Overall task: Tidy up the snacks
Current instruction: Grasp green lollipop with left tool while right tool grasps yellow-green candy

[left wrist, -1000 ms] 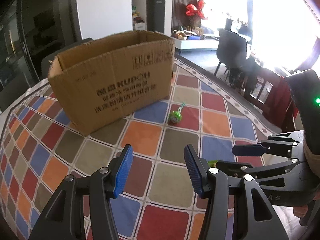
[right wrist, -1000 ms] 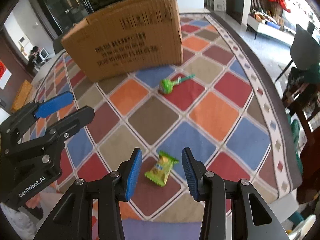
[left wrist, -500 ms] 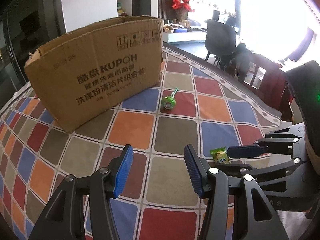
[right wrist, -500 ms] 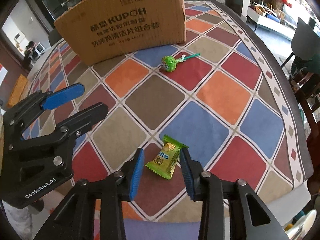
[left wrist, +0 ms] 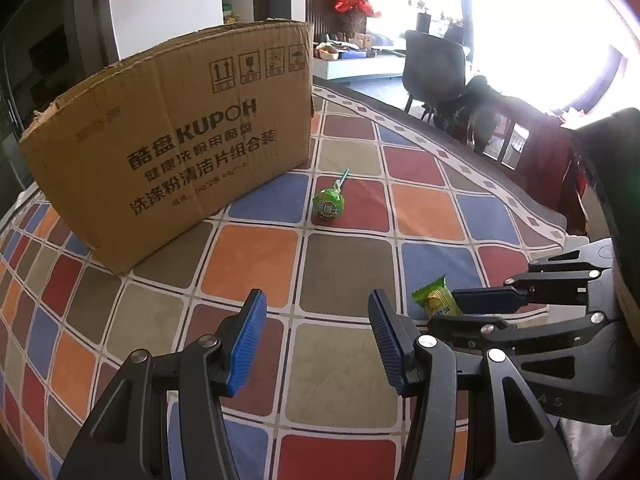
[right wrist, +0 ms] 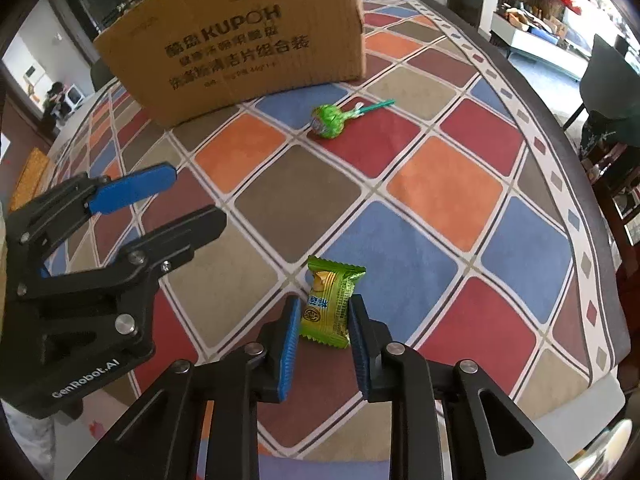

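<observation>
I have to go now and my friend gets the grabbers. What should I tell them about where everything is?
Right tool: jaws have just been closing on the green snack packet, which lies on the checked tablecloth; the pads touch its sides, not lifted yet.
Left tool: open, holding nothing, above the cloth.
Green lollipop: loose on the cloth in front of the cardboard box.
Done: packet gripped. The box's inside is hidden.
Left: probably lift the packet into the box, then fetch the lollipop.
</observation>
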A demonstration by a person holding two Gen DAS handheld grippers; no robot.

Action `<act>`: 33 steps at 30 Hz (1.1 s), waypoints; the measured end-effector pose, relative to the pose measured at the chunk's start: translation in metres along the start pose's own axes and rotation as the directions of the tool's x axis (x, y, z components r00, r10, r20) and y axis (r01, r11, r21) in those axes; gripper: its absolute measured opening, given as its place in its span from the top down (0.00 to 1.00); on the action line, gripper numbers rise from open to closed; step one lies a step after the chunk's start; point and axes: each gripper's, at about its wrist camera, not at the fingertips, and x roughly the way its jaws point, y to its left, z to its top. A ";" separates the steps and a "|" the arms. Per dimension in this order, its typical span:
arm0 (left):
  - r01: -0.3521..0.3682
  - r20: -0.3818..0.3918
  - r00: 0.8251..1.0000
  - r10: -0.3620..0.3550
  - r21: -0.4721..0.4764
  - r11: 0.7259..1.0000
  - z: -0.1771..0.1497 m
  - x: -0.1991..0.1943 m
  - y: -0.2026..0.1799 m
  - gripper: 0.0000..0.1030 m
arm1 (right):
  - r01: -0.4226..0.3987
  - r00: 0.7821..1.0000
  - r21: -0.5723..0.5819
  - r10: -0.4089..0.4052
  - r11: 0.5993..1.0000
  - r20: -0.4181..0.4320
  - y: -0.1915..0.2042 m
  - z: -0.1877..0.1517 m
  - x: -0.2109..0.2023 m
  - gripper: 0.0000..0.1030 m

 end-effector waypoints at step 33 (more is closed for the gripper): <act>0.035 -0.029 0.999 -0.035 -0.016 0.999 0.069 0.078 -0.002 0.58 | -0.048 0.980 0.171 0.014 0.984 0.196 -0.060 0.057 -0.005 0.79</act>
